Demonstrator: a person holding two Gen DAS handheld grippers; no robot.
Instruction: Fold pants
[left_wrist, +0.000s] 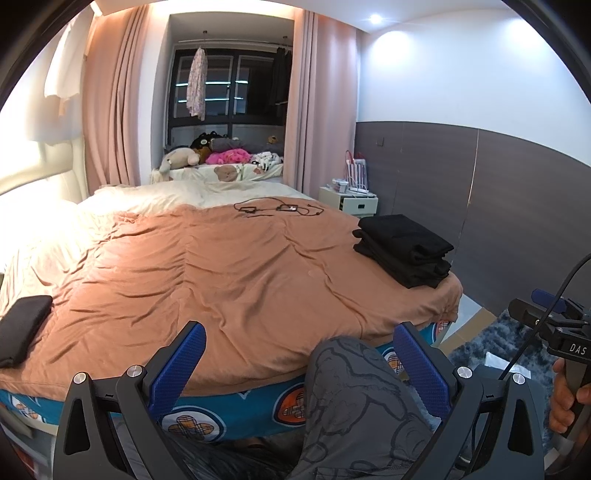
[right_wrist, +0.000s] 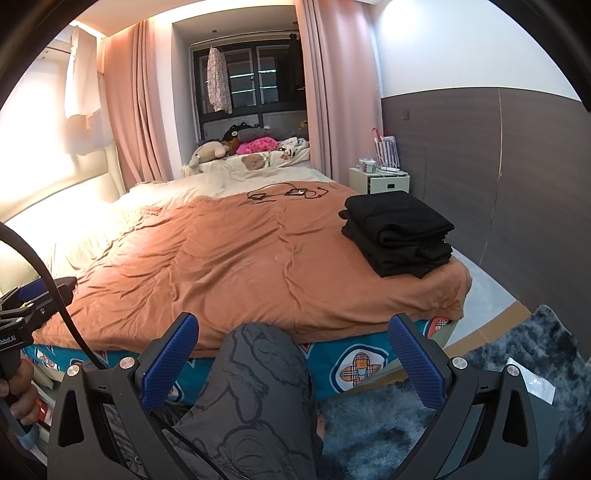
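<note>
A stack of folded black pants (left_wrist: 402, 251) (right_wrist: 397, 232) rests on the orange bedspread (left_wrist: 221, 273) (right_wrist: 221, 266) near the bed's right corner. Another folded black piece (left_wrist: 22, 328) lies at the bed's left edge. My left gripper (left_wrist: 303, 350) hovers at the bed's near edge, open and empty. My right gripper (right_wrist: 293, 350) is held beside it, open with nothing in it, and shows side-on as the right gripper (left_wrist: 517, 310) in the left wrist view. A person's knee in grey printed trousers (left_wrist: 354, 391) (right_wrist: 262, 376) sits below both.
Black cables with small devices (left_wrist: 279, 208) (right_wrist: 288, 192) lie at the far middle of the bed. A white nightstand (left_wrist: 349, 201) (right_wrist: 380, 181) stands at the right wall. A grey shaggy rug (right_wrist: 388, 424) covers the floor on the right. Plush toys (left_wrist: 221, 155) sit under the window.
</note>
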